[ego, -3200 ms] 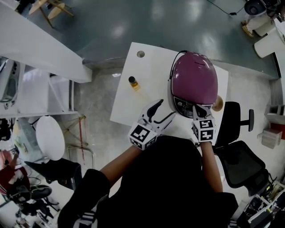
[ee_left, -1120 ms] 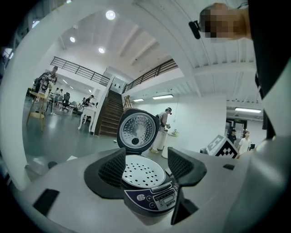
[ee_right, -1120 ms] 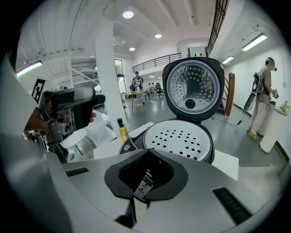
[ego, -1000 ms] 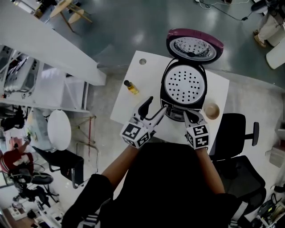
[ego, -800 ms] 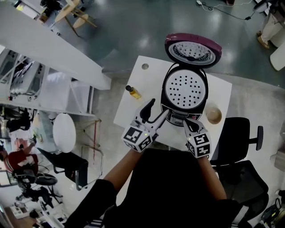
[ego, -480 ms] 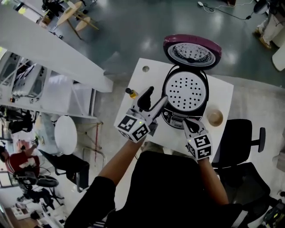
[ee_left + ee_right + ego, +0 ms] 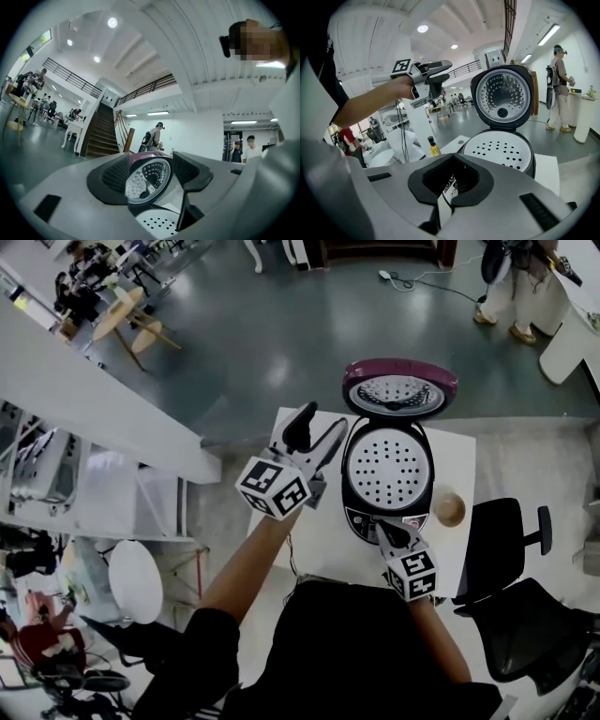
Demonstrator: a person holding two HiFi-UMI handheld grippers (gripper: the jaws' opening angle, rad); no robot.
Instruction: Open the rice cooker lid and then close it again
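Half of the job looks done. The rice cooker (image 7: 387, 486) sits toward the far right of the white surface (image 7: 323, 540), and its purple lid (image 7: 400, 390) stands fully open at the far side, with its silver underside facing the person. The white perforated inner plate (image 7: 388, 468) is uncovered below it. What remains, by my reading, is to swing the lid down until it latches.

The left claw (image 7: 317, 432) is raised just left of the cooker, near the lid. Its jaws stand wide apart, and in the left gripper view they frame the lid without pressing on it, so it holds nothing. I judge it is placed to reach the lid's top edge for the closing push.

The right claw (image 7: 386, 531) sits low at the near front of the cooker, by the control panel. Its jaws are drawn together at the tips with nothing between them. Whether the tips touch the casing I cannot tell.

Farther out, a small brown bowl (image 7: 449, 509) rests just right of the cooker, and a little yellow bottle (image 7: 434, 146) stands on the left part of the surface.
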